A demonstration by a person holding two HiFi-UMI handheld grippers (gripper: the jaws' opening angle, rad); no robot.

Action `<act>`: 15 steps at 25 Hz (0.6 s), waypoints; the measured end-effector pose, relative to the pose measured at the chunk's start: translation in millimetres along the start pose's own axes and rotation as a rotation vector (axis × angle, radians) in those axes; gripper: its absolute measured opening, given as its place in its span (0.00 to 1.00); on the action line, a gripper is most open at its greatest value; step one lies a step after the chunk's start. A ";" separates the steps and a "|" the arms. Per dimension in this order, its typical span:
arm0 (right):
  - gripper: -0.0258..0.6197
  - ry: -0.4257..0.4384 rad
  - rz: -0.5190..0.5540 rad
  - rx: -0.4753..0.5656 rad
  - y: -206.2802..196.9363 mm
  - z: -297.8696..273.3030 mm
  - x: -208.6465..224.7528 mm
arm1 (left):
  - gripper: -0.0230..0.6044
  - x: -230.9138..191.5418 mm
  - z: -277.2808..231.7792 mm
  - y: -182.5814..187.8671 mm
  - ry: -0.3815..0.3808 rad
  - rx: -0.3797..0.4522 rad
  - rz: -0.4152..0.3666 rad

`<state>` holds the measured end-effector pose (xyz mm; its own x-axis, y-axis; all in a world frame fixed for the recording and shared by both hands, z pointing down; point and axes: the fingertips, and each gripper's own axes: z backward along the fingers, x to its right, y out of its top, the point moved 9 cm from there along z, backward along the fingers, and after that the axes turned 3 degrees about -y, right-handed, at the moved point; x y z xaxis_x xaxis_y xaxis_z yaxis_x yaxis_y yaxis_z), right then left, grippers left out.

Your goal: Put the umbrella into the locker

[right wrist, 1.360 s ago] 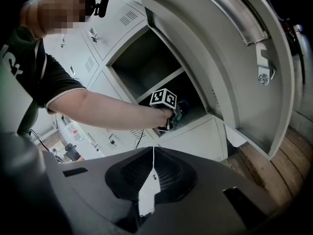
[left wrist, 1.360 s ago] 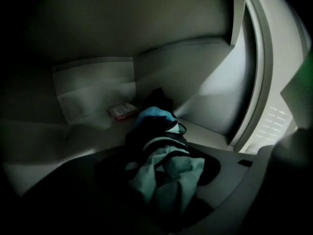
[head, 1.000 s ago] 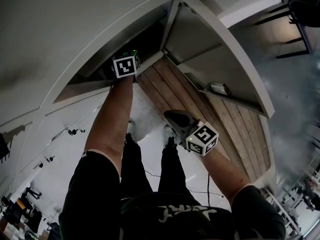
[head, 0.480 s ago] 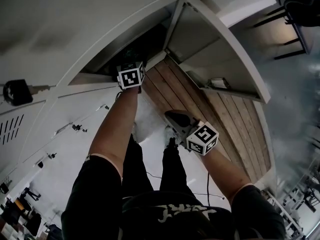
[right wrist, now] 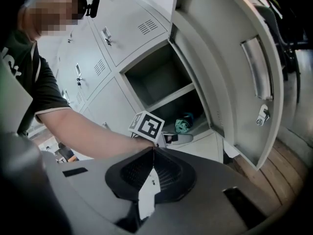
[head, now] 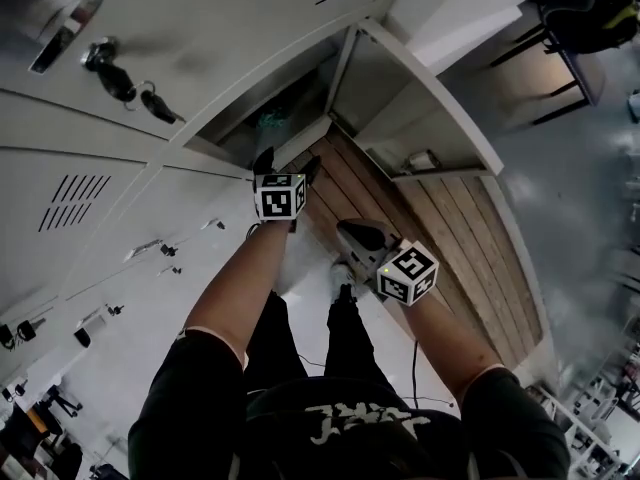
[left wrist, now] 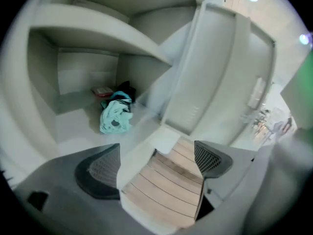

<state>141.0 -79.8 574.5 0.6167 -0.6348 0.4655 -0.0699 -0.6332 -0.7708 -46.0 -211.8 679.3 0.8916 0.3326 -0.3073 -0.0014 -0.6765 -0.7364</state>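
**Head view.** The left gripper hangs just outside the mouth of the locker. Its jaws stand wide apart and we see nothing between them. The right gripper sits nearer and further right, over the planks. The door stands swung out to the right. A teal patch shows in the dark lower compartment, and we take it for the umbrella.

**Left gripper view.** Only planks and the locker's front edge show between the spread jaws. The umbrella lies on the compartment floor under the shelf, towards the back. A small reddish thing lies just behind it; we cannot identify it.

**Right gripper view.** The pads meet at their tips and clamp nothing. This gripper faces the door's outer side, where the handle is. The umbrella shows well inside the lower compartment.

**Judgement.** The umbrella looks placed, so what remains is clearing out and closing.
- We should take the left gripper fully out of the door's swing path first, keeping its jaws off the front edge.
- We should then push the door's outer side near the handle edge with the right gripper's joined jaws, slowly and squarely.
- The main risk is the door swinging onto the left gripper.
- The umbrella seems deep enough not to catch the door.
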 end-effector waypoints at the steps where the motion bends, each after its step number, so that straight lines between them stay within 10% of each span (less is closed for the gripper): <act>1: 0.09 -0.009 0.006 0.005 3.7 3.0 -1.1 | 0.78 6.7 7.6 -1.2 -0.023 -0.001 0.003; 15: 0.09 -0.105 0.060 0.079 85.0 63.1 -39.3 | 0.78 96.1 148.8 38.2 -0.308 0.025 0.048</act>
<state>160.2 -80.8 463.3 0.6922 -0.6183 0.3724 -0.0502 -0.5559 -0.8297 -27.7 -107.9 531.9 0.7108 0.4872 -0.5073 -0.0546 -0.6808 -0.7304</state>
